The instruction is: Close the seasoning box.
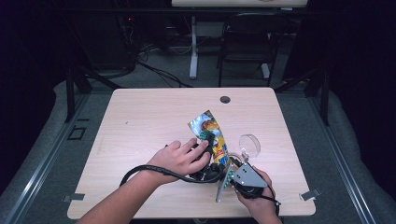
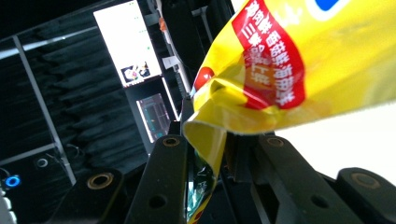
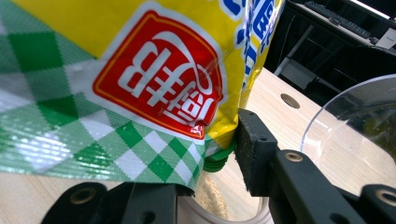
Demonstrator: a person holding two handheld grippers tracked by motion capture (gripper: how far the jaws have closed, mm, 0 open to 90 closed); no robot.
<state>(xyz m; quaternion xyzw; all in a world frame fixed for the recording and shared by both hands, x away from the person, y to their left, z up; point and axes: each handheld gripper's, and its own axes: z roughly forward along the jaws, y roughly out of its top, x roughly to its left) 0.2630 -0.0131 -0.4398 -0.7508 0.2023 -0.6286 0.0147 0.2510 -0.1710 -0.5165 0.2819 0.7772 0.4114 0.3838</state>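
On the light wooden table [image 1: 140,121], near its near edge right of centre, I hold a yellow foil snack bag [image 1: 212,133] bearing a red Chinese-character logo. My left gripper [image 2: 219,154] pinches its folded edge; my right gripper [image 3: 210,154] clamps its green-checked corner, beside a clear plastic bowl [image 1: 250,143].

**Both claws working close together at the near edge**

The person's forearms are coming in from the bottom of the high view and meeting low at the centre. The left hand [image 1: 180,158] is lying palm-down over the left claw [image 1: 210,142], whose jaws are pinching a snack bag [image 1: 212,135]. The right hand [image 1: 257,198] is gripping the right claw [image 1: 232,164] from below, its jaws clamping the same bag's lower edge.
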